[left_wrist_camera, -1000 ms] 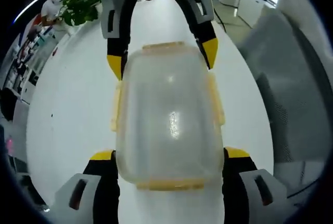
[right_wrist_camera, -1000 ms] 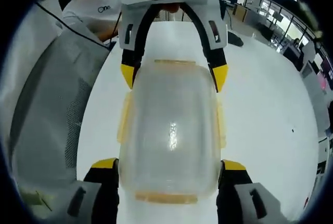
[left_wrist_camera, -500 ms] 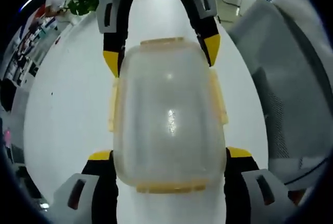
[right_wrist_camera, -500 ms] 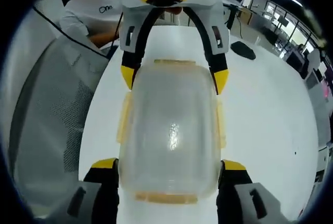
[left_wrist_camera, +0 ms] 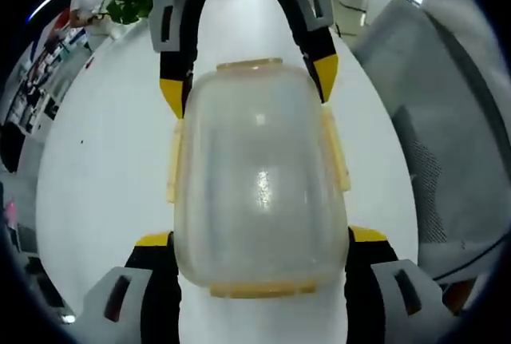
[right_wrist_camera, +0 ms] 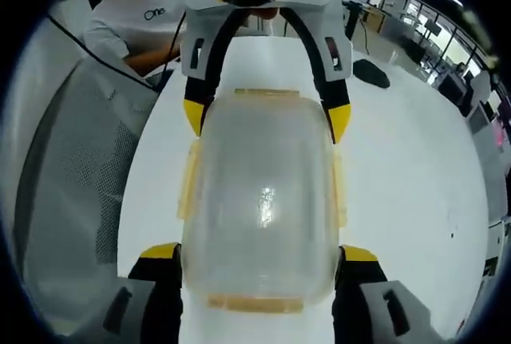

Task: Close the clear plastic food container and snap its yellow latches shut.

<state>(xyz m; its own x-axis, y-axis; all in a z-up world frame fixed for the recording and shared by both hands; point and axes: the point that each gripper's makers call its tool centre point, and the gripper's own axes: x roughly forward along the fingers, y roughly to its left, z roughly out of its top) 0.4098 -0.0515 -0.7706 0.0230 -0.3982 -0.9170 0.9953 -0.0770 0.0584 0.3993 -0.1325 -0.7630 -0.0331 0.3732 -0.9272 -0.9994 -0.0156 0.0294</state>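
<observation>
— Where is the container (left_wrist_camera: 259, 184) at this moment?

— It is held between the two tools over the white table (left_wrist_camera: 104, 168). In the left gripper view it is bracketed at its near end by the left gripper (left_wrist_camera: 259, 240), while the right gripper (left_wrist_camera: 247, 88) is seen clasping the far end. In the right gripper view the same is shown in reverse: the container (right_wrist_camera: 262, 200) is gripped near the camera by the right gripper (right_wrist_camera: 259, 252), and the left gripper (right_wrist_camera: 267, 116) is set against the opposite end.

— How are the jaws set?

— Each pair is spread about as wide as the box and is pressed to its sides, so the box is taken to be clamped by both.

— Is the lid (left_wrist_camera: 255, 160) on?

— It is seated over the base. The yellow latches (left_wrist_camera: 335, 148) are seen along all four edges; the side ones look splayed outward rather than folded flat, though that cannot be told for certain.

— How should the step be done well?

— The box is probably best lowered flat to the table first, so that it is braced from below. One end should be kept steady by one tool while a latch is pushed down and inward by the other. Pressure should be applied squarely on the flap, or the lid may be skewed off its rim.
</observation>
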